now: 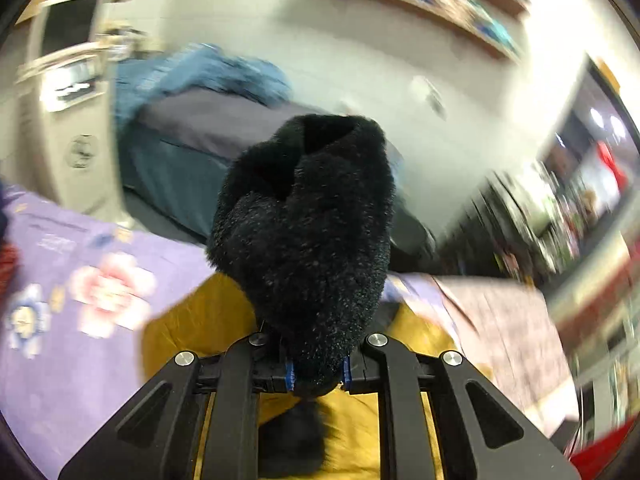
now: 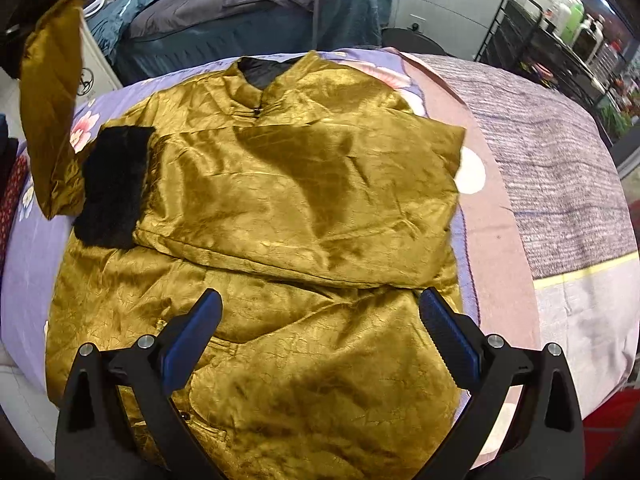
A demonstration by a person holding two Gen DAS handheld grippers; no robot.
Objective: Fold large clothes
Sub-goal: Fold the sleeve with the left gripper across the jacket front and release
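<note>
A gold satin jacket (image 2: 304, 200) lies spread on the bed, collar at the far end. One sleeve is folded across the body, its black fur cuff (image 2: 114, 188) lying at the left. My left gripper (image 1: 319, 376) is shut on the other sleeve's black fur cuff (image 1: 308, 216), which fills the left wrist view. That gold sleeve (image 2: 50, 100) hangs lifted at the left of the right wrist view. My right gripper (image 2: 320, 332) is open and empty above the jacket's lower part.
The bed has a purple floral sheet (image 2: 28, 264) and a grey-pink blanket (image 2: 560, 168) on the right. A second bed with blue bedding (image 2: 248, 12) stands behind. A black rack with bottles (image 2: 560, 28) is at the far right.
</note>
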